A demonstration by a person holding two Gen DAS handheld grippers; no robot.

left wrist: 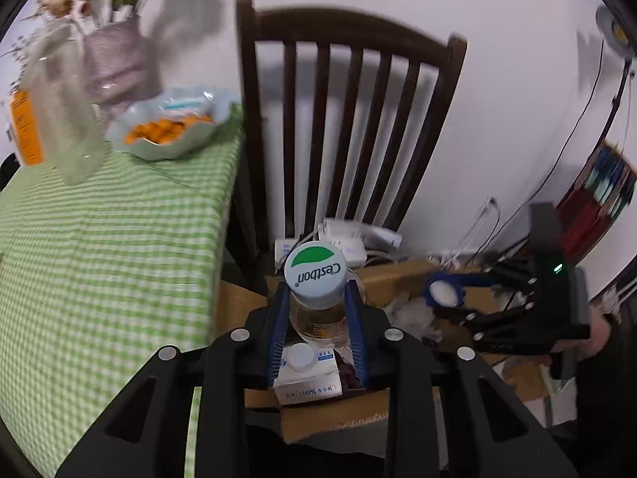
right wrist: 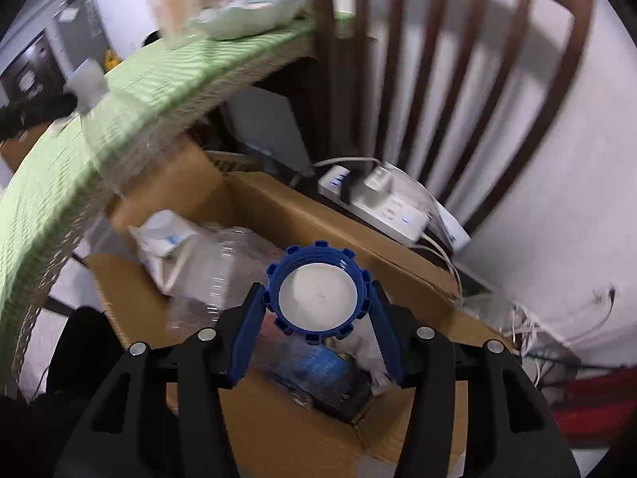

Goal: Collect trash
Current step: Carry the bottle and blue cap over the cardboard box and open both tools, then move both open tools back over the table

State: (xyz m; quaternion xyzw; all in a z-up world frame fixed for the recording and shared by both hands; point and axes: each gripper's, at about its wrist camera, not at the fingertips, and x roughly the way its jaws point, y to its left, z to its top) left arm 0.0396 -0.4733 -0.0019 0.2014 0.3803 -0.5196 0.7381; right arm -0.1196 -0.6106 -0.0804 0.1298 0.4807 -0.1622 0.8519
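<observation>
My left gripper (left wrist: 317, 290) is shut on a clear plastic bottle (left wrist: 318, 318) with a white "C'estbon" cap, held upright between the blue fingers (left wrist: 278, 326). It hangs over an open cardboard box (left wrist: 398, 275) beside the table, with a white milk carton (left wrist: 308, 378) lying below. My right gripper (right wrist: 316, 294) is shut on a clear container with a blue toothed lid (right wrist: 317, 259), above the same box (right wrist: 278, 199). Inside lie a crushed clear bottle (right wrist: 215, 271), a carton (right wrist: 159, 235) and wrappers. The right gripper (left wrist: 442, 294) also shows at the right of the left wrist view.
A table with a green checked cloth (left wrist: 99, 239) stands left of the box, bearing a bowl of orange fruit (left wrist: 171, 127) and glass vases (left wrist: 67, 111). A dark wooden chair (left wrist: 350, 119) stands behind the box. A white power strip (right wrist: 378, 203) and cables lie by the wall.
</observation>
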